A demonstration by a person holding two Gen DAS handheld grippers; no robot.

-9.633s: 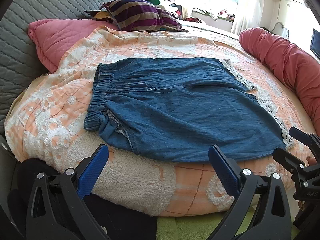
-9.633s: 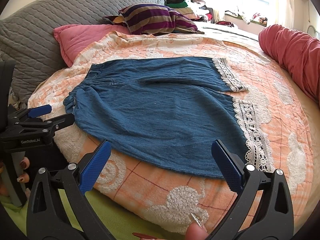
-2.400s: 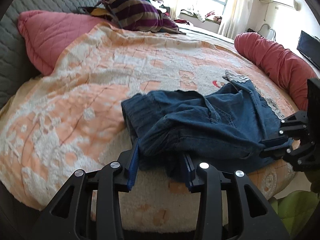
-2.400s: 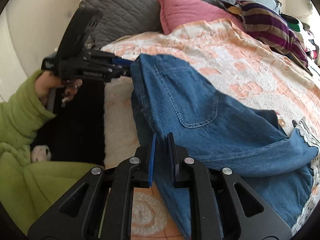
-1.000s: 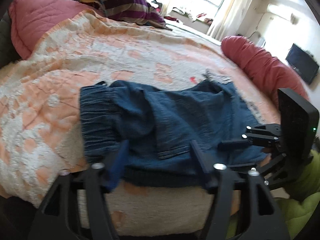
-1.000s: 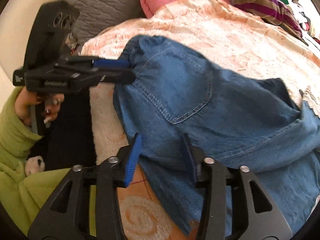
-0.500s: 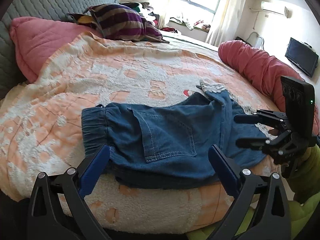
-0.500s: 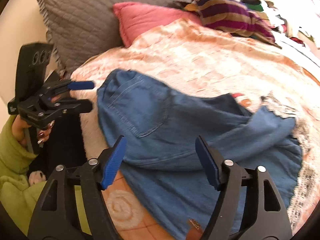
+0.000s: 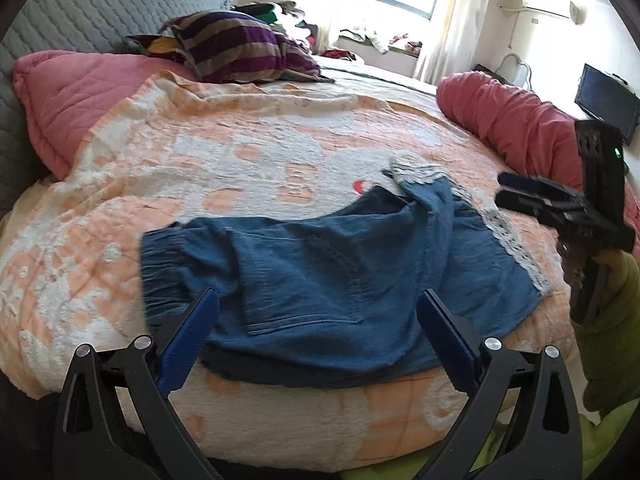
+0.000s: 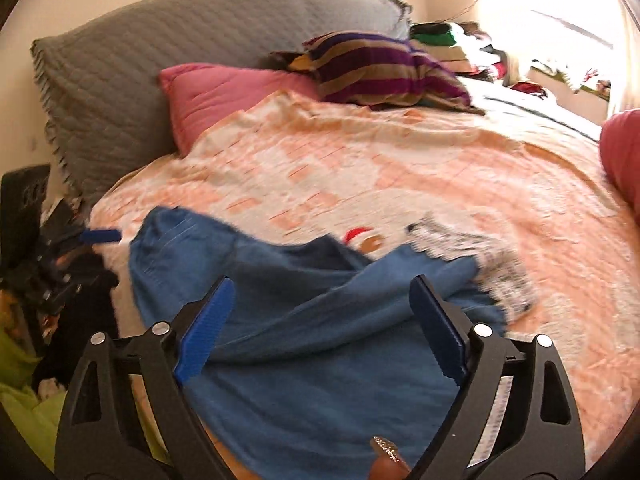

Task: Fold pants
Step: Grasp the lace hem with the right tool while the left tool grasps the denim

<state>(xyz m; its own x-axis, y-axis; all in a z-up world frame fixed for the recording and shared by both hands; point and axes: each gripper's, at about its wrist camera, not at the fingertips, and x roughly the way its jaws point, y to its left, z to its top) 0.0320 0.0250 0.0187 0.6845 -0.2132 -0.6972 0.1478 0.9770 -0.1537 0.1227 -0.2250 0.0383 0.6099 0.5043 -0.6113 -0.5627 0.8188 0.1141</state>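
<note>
I have both grippers off the cloth. The left gripper [image 9: 316,320] stands wide with nothing between its pads; the right gripper's [image 10: 320,320] jaws have just been opening and are empty too. The pants [image 9: 340,280] lie folded once on the orange blanket [image 9: 240,140], near its front edge, their long axis running from 9 o'clock (waistband) to 3 o'clock (lace hems). From my left view the waistband corner sits at about 11 o'clock, closest to that hand; the lace end [image 10: 480,256] lies at 1 o'clock from my right — so each hand has its own end for the next fold, I'd judge.
</note>
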